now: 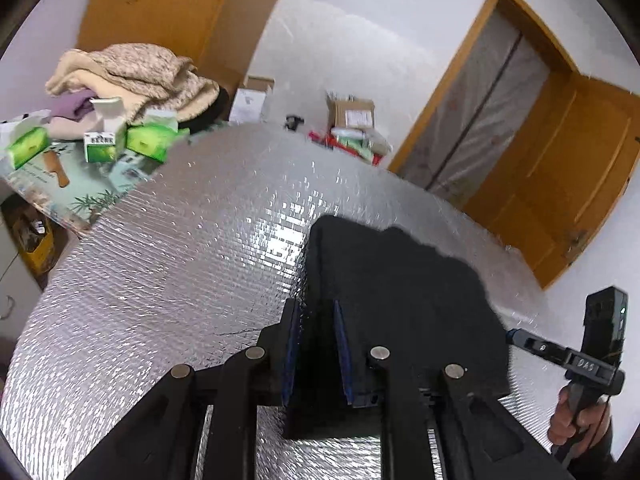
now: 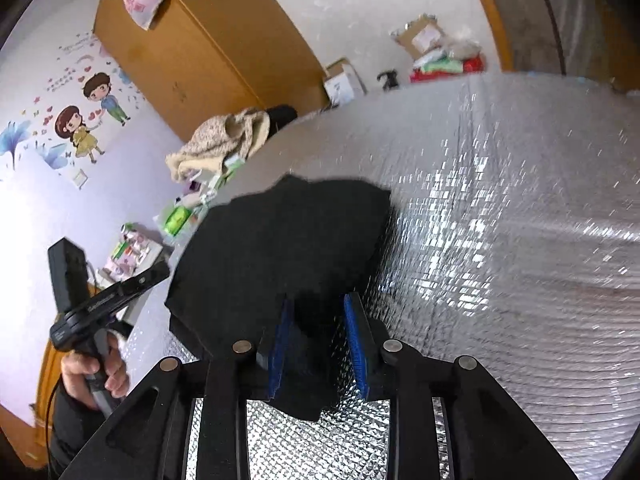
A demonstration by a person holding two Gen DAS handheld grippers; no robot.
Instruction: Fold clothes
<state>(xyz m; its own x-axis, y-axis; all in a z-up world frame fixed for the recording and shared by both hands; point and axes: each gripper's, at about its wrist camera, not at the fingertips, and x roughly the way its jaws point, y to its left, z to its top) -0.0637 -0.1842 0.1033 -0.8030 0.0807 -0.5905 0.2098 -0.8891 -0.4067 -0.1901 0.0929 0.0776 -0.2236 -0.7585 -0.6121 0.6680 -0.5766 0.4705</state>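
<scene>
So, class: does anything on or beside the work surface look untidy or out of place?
Yes: beige knitted clothes are heaped unfolded beside the silver foil mat, among scattered green boxes.

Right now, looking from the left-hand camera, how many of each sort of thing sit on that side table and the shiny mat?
Black garment on the silver mat: 1
Green boxes on the side table: 3, the one at standing open
Heap of beige and purple clothes: 1 heap; separate pieces cannot be told
Wooden brush: 1
Total: 6
</scene>
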